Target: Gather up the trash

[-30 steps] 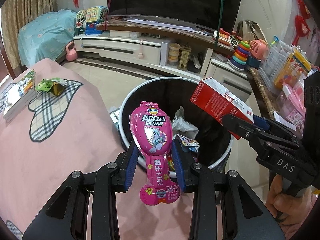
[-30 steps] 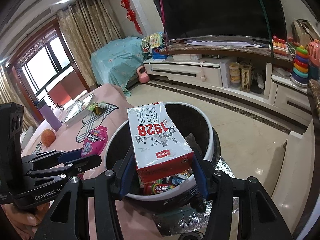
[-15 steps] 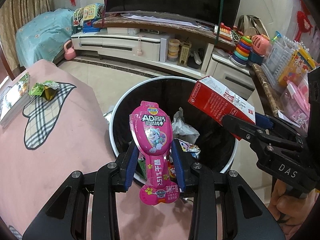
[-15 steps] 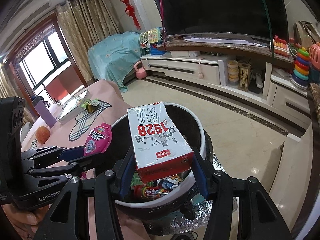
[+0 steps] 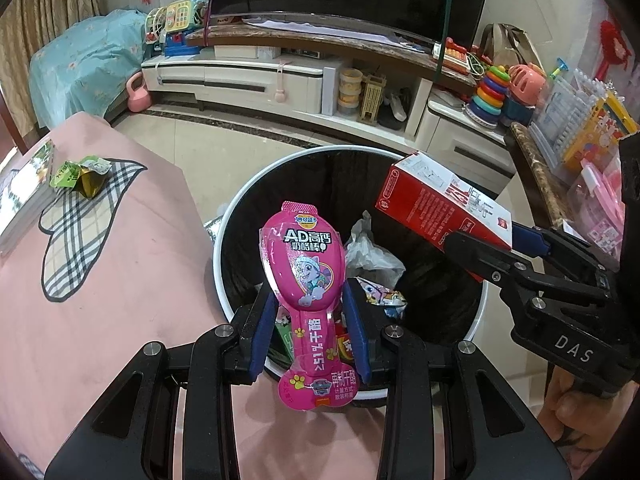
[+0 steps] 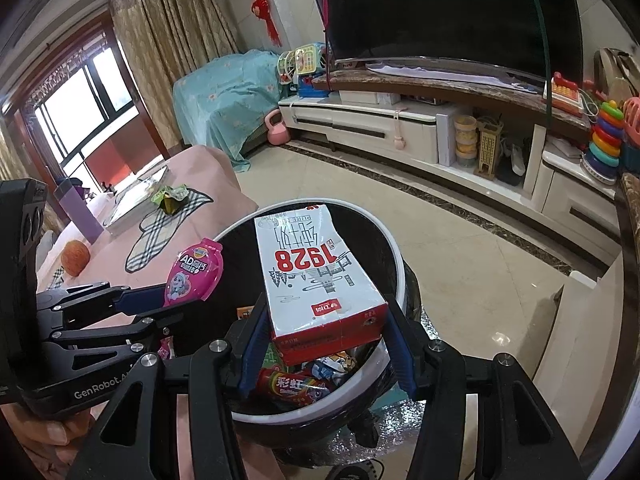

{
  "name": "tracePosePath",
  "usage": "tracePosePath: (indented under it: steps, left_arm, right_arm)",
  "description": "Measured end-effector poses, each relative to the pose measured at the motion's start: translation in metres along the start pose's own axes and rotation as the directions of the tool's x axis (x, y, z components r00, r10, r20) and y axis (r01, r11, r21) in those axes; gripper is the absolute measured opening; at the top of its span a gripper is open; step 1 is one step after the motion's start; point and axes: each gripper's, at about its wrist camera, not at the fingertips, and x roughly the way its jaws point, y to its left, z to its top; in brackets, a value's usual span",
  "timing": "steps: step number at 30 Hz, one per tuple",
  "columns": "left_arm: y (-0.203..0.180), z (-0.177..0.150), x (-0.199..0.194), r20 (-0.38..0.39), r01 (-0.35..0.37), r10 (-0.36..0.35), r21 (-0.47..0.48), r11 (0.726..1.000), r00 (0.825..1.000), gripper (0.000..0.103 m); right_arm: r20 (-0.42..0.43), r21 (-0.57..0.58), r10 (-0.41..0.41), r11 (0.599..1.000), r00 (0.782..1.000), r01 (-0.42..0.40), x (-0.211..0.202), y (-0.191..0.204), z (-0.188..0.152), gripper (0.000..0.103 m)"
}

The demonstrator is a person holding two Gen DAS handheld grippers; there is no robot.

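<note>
Both loads over bin mouth: left claw clamped on pink cheese-stick wrapper, long axis upright, just inside near rim of black trash bin; right claw clamped on red-and-white milk carton, nearer centre.

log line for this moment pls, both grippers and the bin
left gripper: shut on pink snack pouch | right gripper: shut on milk carton | both over trash bin | bin holds wrappers | nothing released yet
</note>
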Motion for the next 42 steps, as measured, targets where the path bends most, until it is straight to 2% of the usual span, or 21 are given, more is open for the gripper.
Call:
tracePosePath:
  steps: [11,13,15,19,22,23,24,30,42]
  left_arm:
    - [0.004,0.002,0.009,-0.034,0.004,-0.005,-0.022,1.0,0.999,0.033]
    - [0.005,0.002,0.01,-0.048,0.004,-0.006,-0.035,0.999,0.999,0.041]
    - [0.009,0.0,0.003,-0.027,0.008,-0.01,-0.051,0.999,1.0,0.052]
    - [0.017,-0.004,-0.011,0.01,0.01,-0.01,-0.076,0.997,1.0,0.056]
    - [0.022,-0.01,-0.024,0.037,0.0,0.003,-0.084,0.996,0.999,0.061]
    - [0.024,-0.014,-0.03,0.049,-0.009,0.013,-0.088,0.996,0.999,0.068]
    - [0.026,-0.018,-0.035,0.062,-0.014,0.02,-0.095,0.995,0.998,0.072]
    - [0.04,-0.049,-0.061,0.114,-0.009,0.026,-0.144,0.99,0.993,0.078]
    - [0.064,-0.13,-0.108,0.224,-0.006,0.06,-0.235,0.972,0.973,0.084]
  right_arm:
    - [-0.022,-0.011,-0.012,1.0,1.0,0.012,0.007,0.001,0.004,0.054]
    - [-0.026,-0.005,-0.007,1.0,1.0,0.007,0.008,0.0,0.004,0.055]
    - [-0.029,0.012,0.008,1.0,1.0,-0.008,0.009,-0.002,0.004,0.055]
    - [-0.01,0.045,0.023,0.999,1.0,-0.023,0.001,-0.007,0.003,0.057]
    - [0.011,0.063,0.029,0.998,1.0,-0.029,-0.009,-0.007,0.001,0.061]
    - [0.02,0.066,0.032,0.997,0.999,-0.033,-0.013,-0.005,0.0,0.065]
    - [0.026,0.067,0.034,0.997,0.999,-0.036,-0.016,-0.004,-0.001,0.07]
    - [0.068,0.078,0.053,0.995,0.996,-0.059,-0.036,0.01,-0.012,0.096]
    - [0.117,0.11,0.073,0.99,0.99,-0.086,-0.069,0.051,-0.069,0.101]
